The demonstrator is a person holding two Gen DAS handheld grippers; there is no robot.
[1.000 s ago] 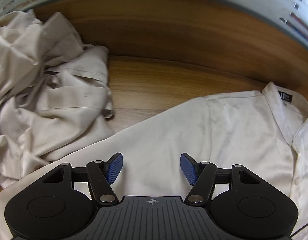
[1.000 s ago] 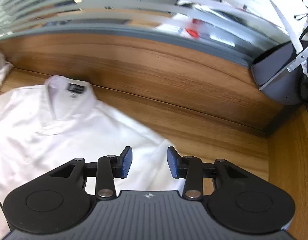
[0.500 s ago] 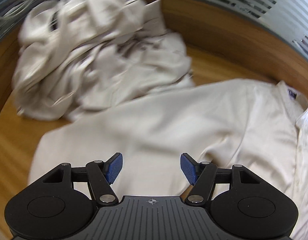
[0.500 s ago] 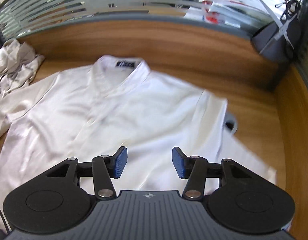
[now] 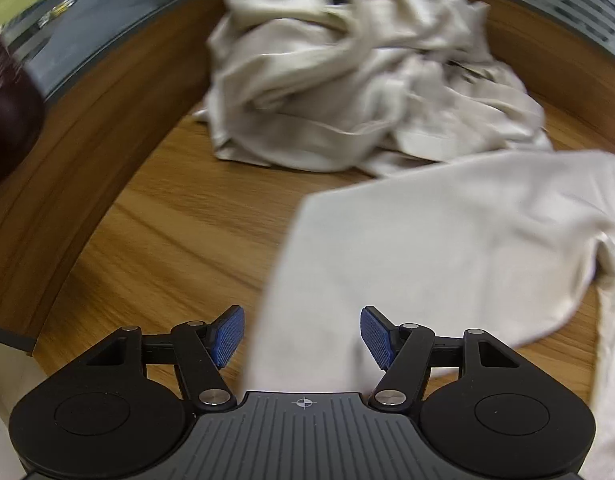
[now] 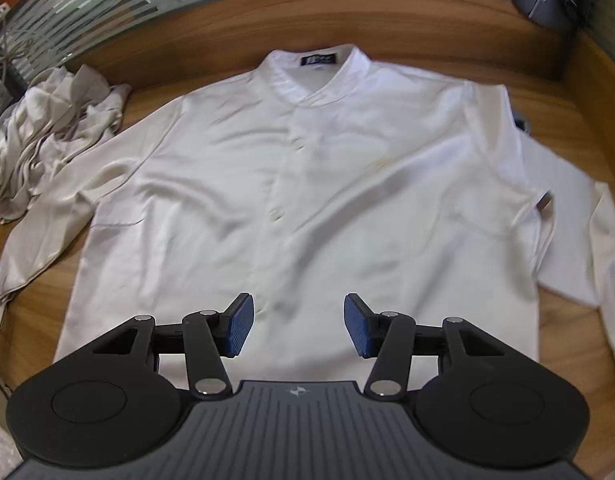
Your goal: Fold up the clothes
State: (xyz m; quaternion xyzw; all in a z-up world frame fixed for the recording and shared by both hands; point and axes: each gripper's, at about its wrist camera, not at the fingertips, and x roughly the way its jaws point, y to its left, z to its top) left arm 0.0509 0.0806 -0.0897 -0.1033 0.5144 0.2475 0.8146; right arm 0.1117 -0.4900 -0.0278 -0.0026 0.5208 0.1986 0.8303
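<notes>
The white shirt [image 6: 307,184] lies spread face up on the wooden table [image 6: 563,320], collar far, sleeves out to both sides. Left tool [image 5: 302,336] hangs released over the left sleeve [image 5: 427,248], right tool [image 6: 295,330] released over the near hem, nothing between either pair. Risks: a one-layer pinch drags the shirt askew; the sleeve could snag the crumpled pile [image 5: 355,72] just beside it. The dark collar label [image 6: 318,59] is too blurred to read.

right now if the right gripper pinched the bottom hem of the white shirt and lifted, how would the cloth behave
The white shirt is probably floppy: it lies flat with soft ripples, so only the pinched part would rise and the rest would sag and trail. It looks thin and light, like the crumpled pile beside it. Its slight sheen hints it may slide on the wooden table.
</notes>
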